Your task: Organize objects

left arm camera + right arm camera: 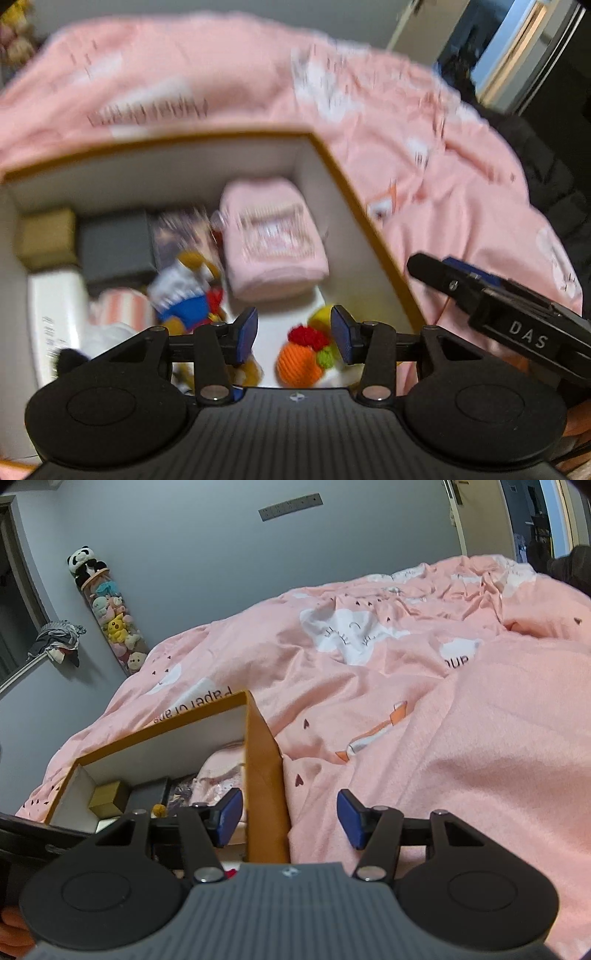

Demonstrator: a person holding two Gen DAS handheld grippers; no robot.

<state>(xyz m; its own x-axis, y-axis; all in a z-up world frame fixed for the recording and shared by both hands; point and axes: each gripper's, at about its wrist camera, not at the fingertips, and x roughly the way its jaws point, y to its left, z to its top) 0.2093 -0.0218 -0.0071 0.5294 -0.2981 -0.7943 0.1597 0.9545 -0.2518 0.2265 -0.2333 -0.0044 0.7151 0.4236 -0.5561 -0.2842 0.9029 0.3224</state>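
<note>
Pink bedspread (pixel 424 709) covers the whole surface, with an open cardboard box (pixel 369 218) sitting on it, already part-filled. Inside, in the blurred left wrist view: pink folded cloth pack (pixel 275 243) at the far right corner, dark box (pixel 116 245) and small tan box (pixel 46 238) along the back wall, stuffed doll (pixel 188 291) in the middle, knitted fruit toy (pixel 306 350) on the white floor near the front. Left gripper (pixel 294 334) hangs over the box, jaws apart and empty, the fruit toy just below the gap. Right gripper (pixel 290 818) has its jaws apart, straddling the box's right wall without touching it, gripping nothing. Risks: blur suggests fast motion, so the left pads could clip the doll or shove the toy; the right fingers could snag the wall and drag the box across the soft cover.
</note>
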